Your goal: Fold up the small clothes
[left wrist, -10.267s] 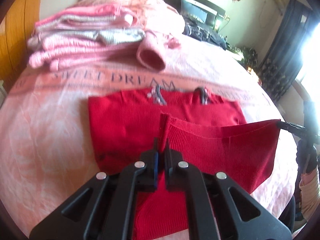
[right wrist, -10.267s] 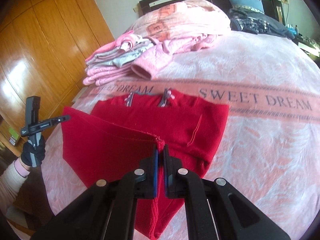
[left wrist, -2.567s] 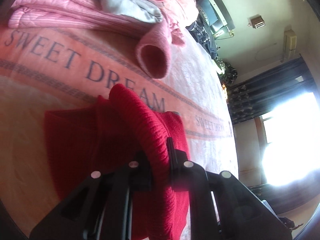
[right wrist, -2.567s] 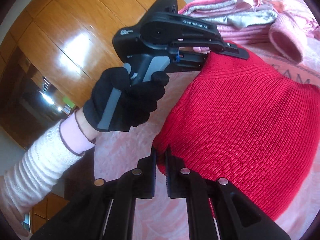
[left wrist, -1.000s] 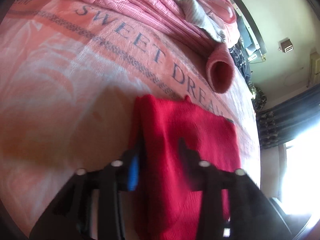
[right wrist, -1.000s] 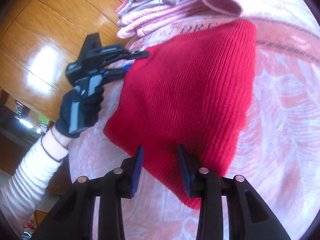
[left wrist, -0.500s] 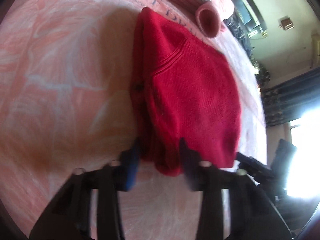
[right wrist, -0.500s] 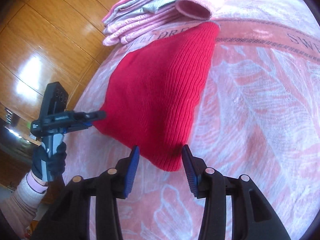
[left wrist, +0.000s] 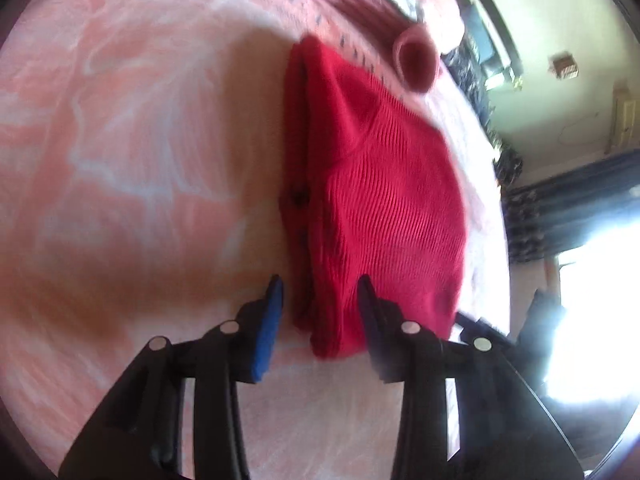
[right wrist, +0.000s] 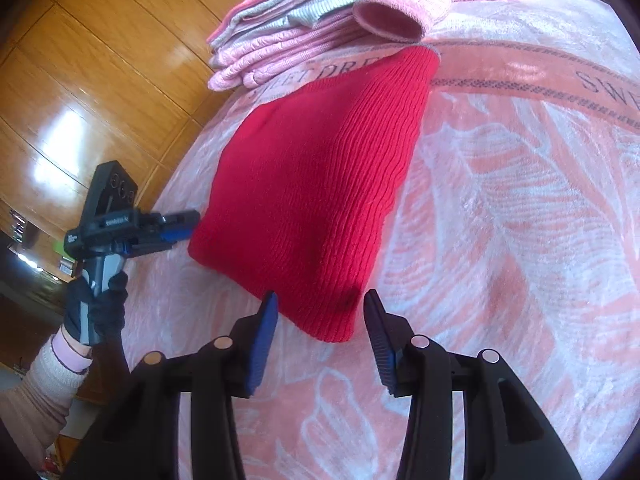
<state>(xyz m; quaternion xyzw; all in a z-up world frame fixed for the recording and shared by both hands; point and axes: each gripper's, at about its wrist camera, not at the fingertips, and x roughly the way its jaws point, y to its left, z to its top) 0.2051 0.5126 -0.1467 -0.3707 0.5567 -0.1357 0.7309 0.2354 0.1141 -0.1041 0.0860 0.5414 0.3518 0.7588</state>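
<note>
A red knitted garment (right wrist: 320,184) lies folded flat on the pink bedspread (right wrist: 520,240), its stacked layers showing along one edge in the left wrist view (left wrist: 384,208). My right gripper (right wrist: 320,306) stands open at the garment's near corner, touching nothing. My left gripper (left wrist: 320,290) is open too, its fingers either side of the garment's near end; in the right wrist view the same left gripper (right wrist: 176,228) sits by the garment's left corner, held by a black-gloved hand (right wrist: 96,308).
A pile of folded pink and grey clothes (right wrist: 304,28) lies just beyond the garment, a pink sleeve cuff (right wrist: 392,20) hanging off it. Wooden wardrobe doors (right wrist: 80,92) stand left of the bed. Dark curtains and a bright window (left wrist: 580,240) are on the right.
Both grippers have let go of the red garment, opened and drawn back a little. The garment went from held up and half-folded to lying folded flat on the bedspread.
</note>
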